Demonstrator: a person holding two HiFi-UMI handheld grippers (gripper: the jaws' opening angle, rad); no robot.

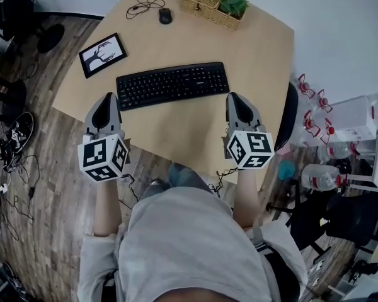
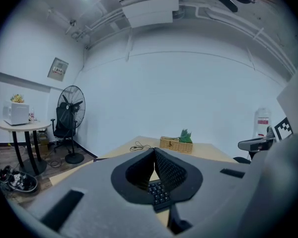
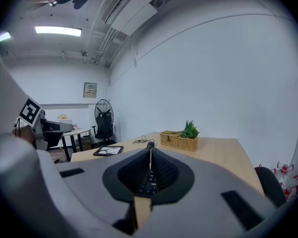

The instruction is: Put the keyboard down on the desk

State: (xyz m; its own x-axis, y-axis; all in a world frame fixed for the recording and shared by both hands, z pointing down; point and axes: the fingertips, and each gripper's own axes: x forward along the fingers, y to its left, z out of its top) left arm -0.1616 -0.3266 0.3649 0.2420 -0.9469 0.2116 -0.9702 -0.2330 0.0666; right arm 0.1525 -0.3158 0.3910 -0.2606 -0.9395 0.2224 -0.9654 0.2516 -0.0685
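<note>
Shows keyboard point(image 1: 173, 85) lying flat on desk point(image 1: 195, 131). Holds left gripper point(image 1: 107, 97) at its 8 o'clock, right gripper point(image 1: 234, 96) at 4 o'clock, both closed tight, gripping nothing.

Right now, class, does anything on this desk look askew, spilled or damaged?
Nothing is spilled or damaged. The keyboard lies flat on the desk. Only the picture frame looks odd: it lies flat, skewed to the keyboard, near the desk's edge.

The keyboard point(image 1: 173, 85) is black, full-size, with its keys facing up. It lies flat on the light wooden tabletop point(image 1: 264, 49), near the middle, its long side slightly tilted against the front edge.
</note>
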